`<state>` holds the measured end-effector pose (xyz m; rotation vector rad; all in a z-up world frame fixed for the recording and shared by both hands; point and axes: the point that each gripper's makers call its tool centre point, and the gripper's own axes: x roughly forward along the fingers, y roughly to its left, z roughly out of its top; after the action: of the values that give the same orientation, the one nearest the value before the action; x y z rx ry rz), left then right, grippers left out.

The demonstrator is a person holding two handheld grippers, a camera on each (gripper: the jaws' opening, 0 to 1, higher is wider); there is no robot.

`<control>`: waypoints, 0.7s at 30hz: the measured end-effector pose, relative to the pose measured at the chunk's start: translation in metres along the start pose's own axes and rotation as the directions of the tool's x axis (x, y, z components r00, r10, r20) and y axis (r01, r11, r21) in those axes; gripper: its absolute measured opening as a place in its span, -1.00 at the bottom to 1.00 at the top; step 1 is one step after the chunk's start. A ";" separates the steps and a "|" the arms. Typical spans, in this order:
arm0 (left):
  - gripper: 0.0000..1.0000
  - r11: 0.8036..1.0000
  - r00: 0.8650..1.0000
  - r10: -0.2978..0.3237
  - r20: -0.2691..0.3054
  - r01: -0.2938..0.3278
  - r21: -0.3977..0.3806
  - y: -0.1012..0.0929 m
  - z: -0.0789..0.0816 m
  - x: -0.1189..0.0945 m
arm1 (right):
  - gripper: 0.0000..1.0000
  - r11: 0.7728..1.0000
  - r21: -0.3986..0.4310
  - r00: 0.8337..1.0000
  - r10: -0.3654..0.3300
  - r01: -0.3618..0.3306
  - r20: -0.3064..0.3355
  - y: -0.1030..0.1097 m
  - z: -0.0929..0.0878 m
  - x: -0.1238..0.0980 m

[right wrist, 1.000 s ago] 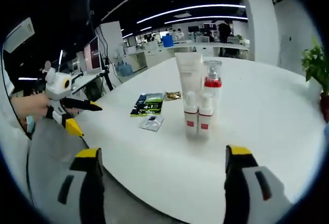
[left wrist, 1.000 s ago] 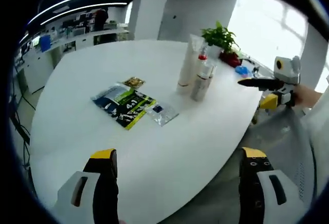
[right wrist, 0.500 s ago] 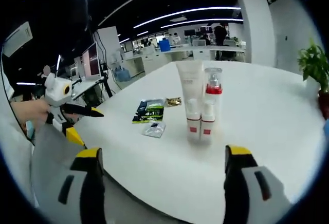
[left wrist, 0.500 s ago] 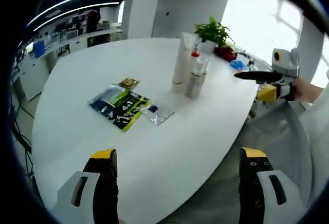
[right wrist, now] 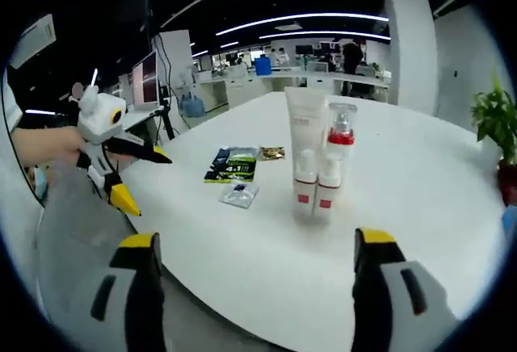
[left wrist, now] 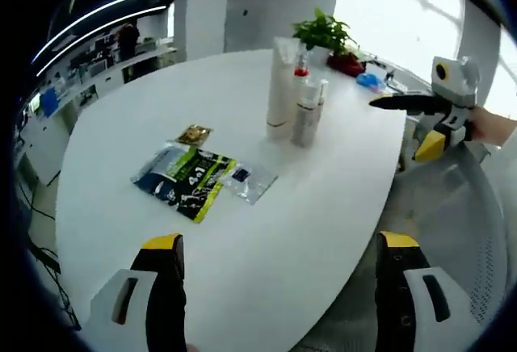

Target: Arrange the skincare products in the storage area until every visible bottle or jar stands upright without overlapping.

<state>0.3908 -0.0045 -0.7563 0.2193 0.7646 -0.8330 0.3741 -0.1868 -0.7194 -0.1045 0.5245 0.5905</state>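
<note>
Bottles stood clustered on the white table [right wrist: 452, 207]: a tall white tube [right wrist: 304, 130] on its cap, a clear pump bottle with a red collar [right wrist: 339, 138] just beside it, and two small white bottles with red labels [right wrist: 315, 190] in front, touching or nearly touching one another. All four appeared upright in the right gripper view; in the left gripper view the same group [left wrist: 295, 98] sat near the far side of the table, with flat sachets [left wrist: 190, 178] lying well apart from it. Both claws were released, holding nothing: the left gripper [left wrist: 279, 303] and the right gripper [right wrist: 254, 303] each showed jaws spread wide, off the table edge and well short of the products. By my judgement these items were light, stiff plastic with smooth, slippery walls, and the tube, tall on a narrow cap, was the likeliest to topple. A hold low on the body, across the widest part, would have suited each; squeezing the soft upper tube or the pump head looked risky. Packed so closely, a neighbour could easily have been knocked over.
</note>
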 end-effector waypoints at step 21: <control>0.66 0.983 0.994 -0.038 -0.098 0.055 0.175 0.018 0.028 0.062 | 0.95 0.999 0.013 0.999 -0.035 0.034 0.036 -0.006 0.005 0.000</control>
<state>0.4452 -0.0414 -0.7809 0.4033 0.7864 -0.9417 0.3798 -0.1910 -0.7150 -0.0906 0.4901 0.5544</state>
